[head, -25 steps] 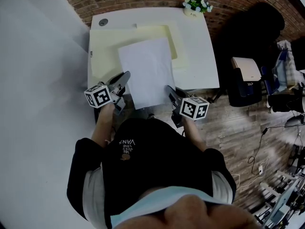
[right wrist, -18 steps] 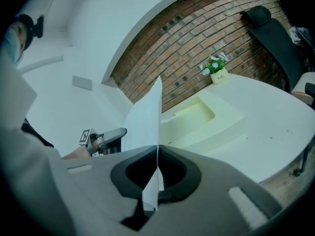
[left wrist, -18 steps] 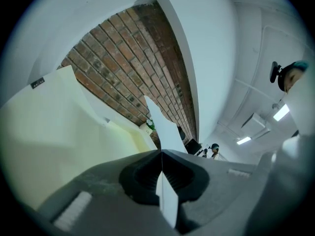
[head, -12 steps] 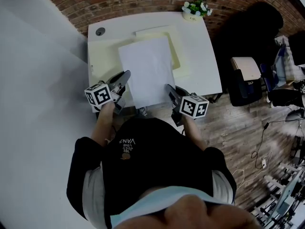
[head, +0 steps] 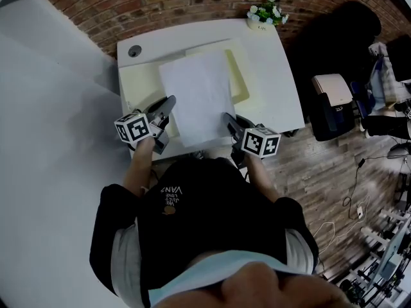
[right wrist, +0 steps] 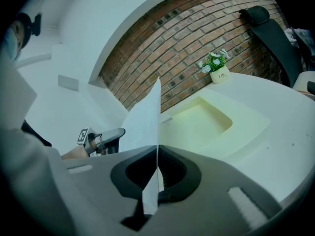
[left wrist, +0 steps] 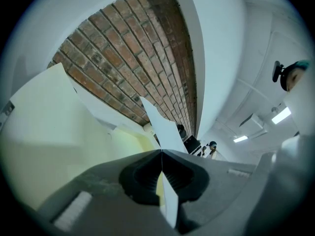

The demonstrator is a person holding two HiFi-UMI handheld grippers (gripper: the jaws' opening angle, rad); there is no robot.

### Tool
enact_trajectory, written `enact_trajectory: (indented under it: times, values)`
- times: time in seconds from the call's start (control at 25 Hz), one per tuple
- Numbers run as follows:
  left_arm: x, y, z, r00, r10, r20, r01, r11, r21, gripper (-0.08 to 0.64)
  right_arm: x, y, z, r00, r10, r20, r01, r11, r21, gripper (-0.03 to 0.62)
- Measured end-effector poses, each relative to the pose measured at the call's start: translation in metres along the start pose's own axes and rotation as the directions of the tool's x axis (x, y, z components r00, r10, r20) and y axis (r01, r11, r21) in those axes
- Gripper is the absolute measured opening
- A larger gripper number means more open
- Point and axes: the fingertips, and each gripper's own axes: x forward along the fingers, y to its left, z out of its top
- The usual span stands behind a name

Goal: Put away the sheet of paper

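Note:
A white sheet of paper hangs flat between the two grippers above the white table. My left gripper is shut on the sheet's near left edge; in the left gripper view the sheet runs edge-on out of the closed jaws. My right gripper is shut on the near right corner, and the right gripper view shows the sheet standing thin between the jaws. Under the paper lies a pale yellow tray with a shallow recess.
A small pot of white flowers stands at the table's far right corner. A round grommet sits at the far left corner. A brick wall backs the table. A dark office chair and a bin stand to the right.
Both grippers, still holding the sheet, have moved together toward the table's far side; the paper now covers more of the yellow tray.

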Motion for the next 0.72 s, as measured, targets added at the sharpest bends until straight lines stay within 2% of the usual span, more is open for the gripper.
enact_trajectory:
  times: [0.24,0.72]
  values:
    - [0.001,0.015,0.003,1.0,0.016,0.0,-0.016,1.0,-0.015,0.0,0.013,-0.002,0.0,1.0,-0.011,-0.017,0.011,1.0,-0.002,-0.002]
    - [-0.003,0.043,0.005,0.993,0.118,0.023,-0.117,0.992,-0.057,0.0,0.045,-0.009,0.003,0.992,0.029,-0.125,-0.031,0.999,-0.021,-0.002]
